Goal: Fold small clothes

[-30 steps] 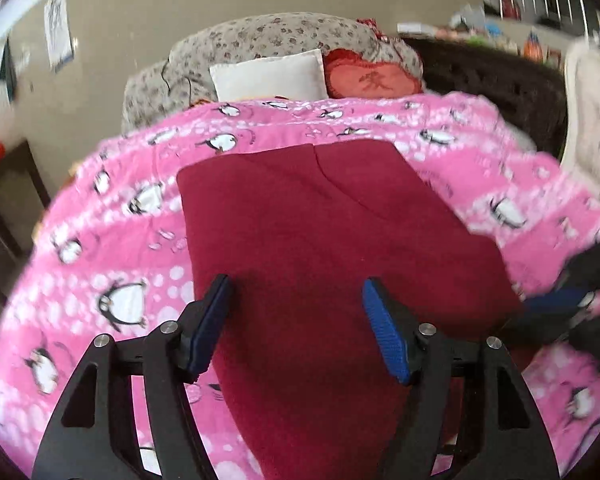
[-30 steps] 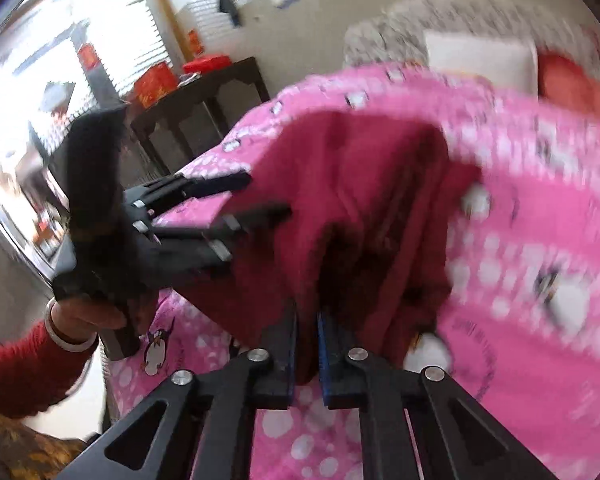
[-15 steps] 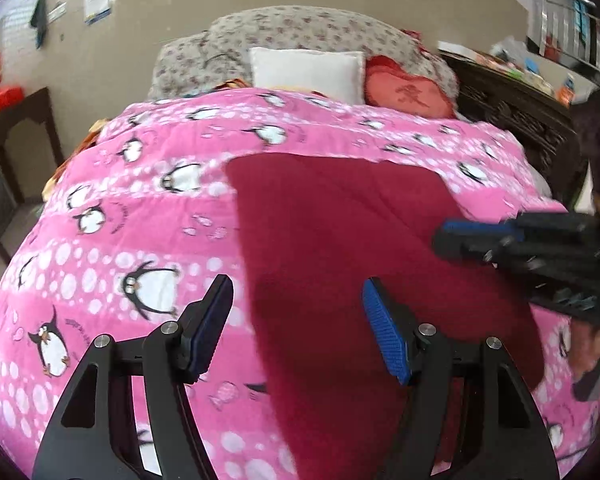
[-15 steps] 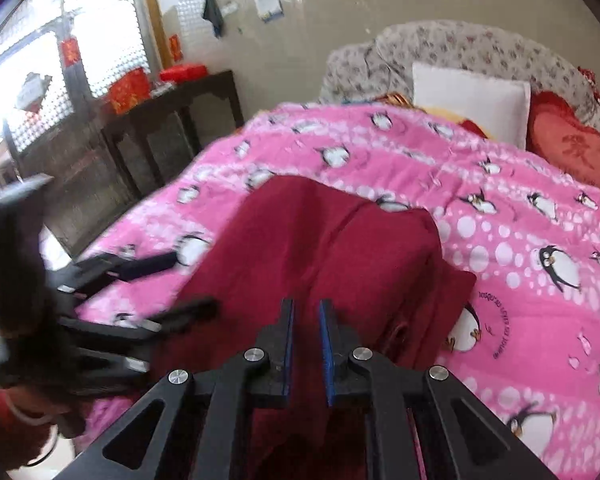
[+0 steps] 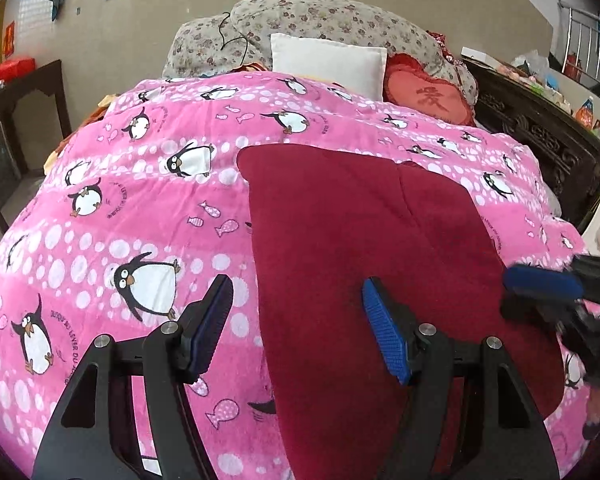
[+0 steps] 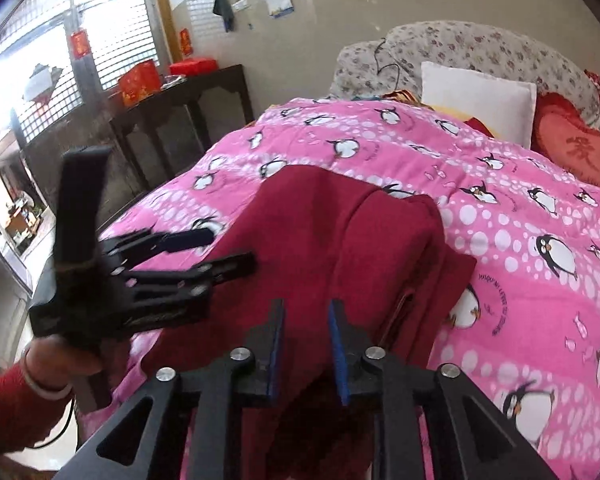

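A dark red garment (image 5: pixel 360 264) lies folded lengthwise on the pink penguin blanket (image 5: pixel 112 208); a fold edge runs down its right part. My left gripper (image 5: pixel 300 324) is open and empty, hovering over the garment's left edge. My right gripper (image 6: pixel 306 344) is partly open above the garment (image 6: pixel 340 248) near its front end, with no cloth between the pads. The right gripper shows in the left wrist view (image 5: pixel 548 292) at the garment's right edge. The left gripper shows in the right wrist view (image 6: pixel 212 252), open.
A white pillow (image 5: pixel 326 60), a red heart cushion (image 5: pixel 428 98) and a floral bedding pile (image 5: pixel 320 20) lie at the bed's head. A dark carved headboard (image 5: pixel 540 132) is on the right, a dark wooden table (image 6: pixel 180 108) on the left.
My right gripper has let go of the garment and opened a little. The lifted cloth has settled flat on the blanket. The left gripper stayed open and drew back to the left.
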A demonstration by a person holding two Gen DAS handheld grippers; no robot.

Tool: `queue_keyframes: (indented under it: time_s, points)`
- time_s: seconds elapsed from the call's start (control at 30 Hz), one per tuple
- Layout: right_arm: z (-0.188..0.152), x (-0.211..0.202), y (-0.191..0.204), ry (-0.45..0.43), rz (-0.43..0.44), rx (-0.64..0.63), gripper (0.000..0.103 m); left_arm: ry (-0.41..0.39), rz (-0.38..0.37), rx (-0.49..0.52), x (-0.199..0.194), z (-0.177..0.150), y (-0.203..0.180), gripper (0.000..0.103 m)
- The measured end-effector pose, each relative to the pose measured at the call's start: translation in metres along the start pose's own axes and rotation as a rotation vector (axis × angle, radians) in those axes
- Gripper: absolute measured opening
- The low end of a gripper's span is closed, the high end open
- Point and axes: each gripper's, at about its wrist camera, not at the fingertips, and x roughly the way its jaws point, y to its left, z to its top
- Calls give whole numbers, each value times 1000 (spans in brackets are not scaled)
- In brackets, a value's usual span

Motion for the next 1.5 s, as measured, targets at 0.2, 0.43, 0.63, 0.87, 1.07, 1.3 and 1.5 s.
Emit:
queue_keyframes:
  time_s: [0.2,0.43,0.63,0.87,1.07,1.3,1.5]
  points:
    - [-22,17,0,40,-99,-57,23,9,-6,-3,0,-1,-3,68]
    - [-22,5,-10,12,-43,31,25,8,10,4,-2,-3,-8,68]
    - [-22,-5,-10,-11,-42,73,27,9,24,20,-7,-5,-14,68]
    - [-17,-28,8,-94,-101,100,38,-37,60,-31,-20,-9,-11,68]
    - [-12,-36,20,-92,-161,91,40,-46,68,-96,-34,-14,-7,68]
    - [-18,-47,20,-124,-170,163,45,-64,101,-84,-55,-22,-14,68]
    - [-23,-48,19,-125,-183,182,45,-101,109,-70,-73,-26,-22,68]
